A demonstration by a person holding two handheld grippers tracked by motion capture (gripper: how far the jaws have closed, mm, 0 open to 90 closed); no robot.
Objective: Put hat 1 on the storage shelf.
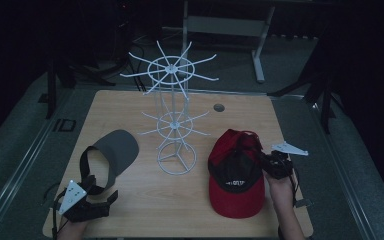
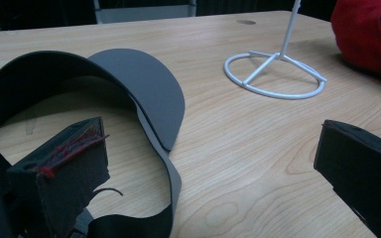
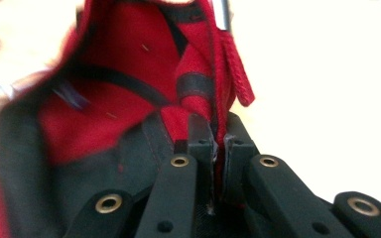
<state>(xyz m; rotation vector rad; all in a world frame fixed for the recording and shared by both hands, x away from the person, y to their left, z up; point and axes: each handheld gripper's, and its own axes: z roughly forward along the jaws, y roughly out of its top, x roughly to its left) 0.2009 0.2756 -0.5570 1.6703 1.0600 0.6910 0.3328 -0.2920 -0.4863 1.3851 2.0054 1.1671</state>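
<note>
Pinching the rim of the red cap [image 1: 236,175], the right gripper [image 1: 275,164] has its jaws pressed together on the fabric at the cap's right edge; the right gripper view shows red cloth [image 3: 198,94] caught between them. That cap lies on the table [image 1: 190,200], right of the white rack [image 1: 174,115]. Near the front left corner, the left gripper [image 1: 87,202] rests with jaws spread wide, just beside the grey visor [image 2: 144,84], whose black strap [image 2: 163,198] curls by one jaw.

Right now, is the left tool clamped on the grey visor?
No: in the left gripper view the left tool stands wide open, its jaws apart over bare table, the grey visor ungripped beside it.
</note>
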